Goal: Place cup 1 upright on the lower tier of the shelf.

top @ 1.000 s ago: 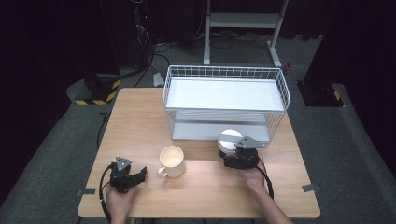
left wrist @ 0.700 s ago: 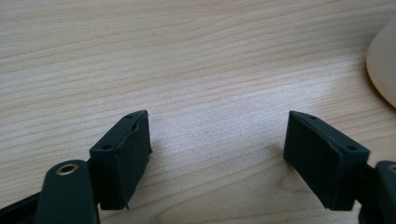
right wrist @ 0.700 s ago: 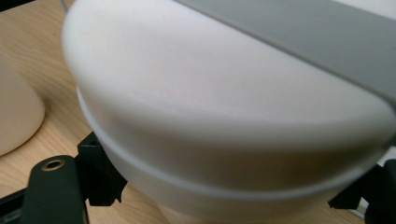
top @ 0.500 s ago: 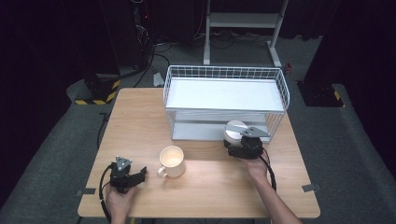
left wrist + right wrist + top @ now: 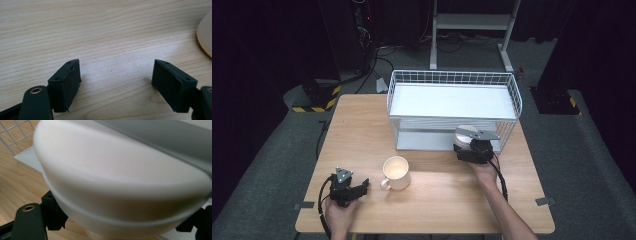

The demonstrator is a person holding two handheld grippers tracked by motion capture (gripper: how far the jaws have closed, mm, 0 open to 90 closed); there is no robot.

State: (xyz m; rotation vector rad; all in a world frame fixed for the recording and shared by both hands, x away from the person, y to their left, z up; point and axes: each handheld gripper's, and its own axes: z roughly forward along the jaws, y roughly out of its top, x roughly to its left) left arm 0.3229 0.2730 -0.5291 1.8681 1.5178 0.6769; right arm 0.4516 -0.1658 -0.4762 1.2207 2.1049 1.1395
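The right hand-held gripper (image 5: pixel 468 145) is clamped on a white bowl (image 5: pixel 465 134), held tilted at the front of the wire rack (image 5: pixel 453 90) near the counter's (image 5: pixel 362 125) right edge, at the lower shelf's opening. The left hand-held gripper (image 5: pixel 357 189) rests near the front left corner, jaws apart over bare wood, just beside a cream mug (image 5: pixel 396 173).
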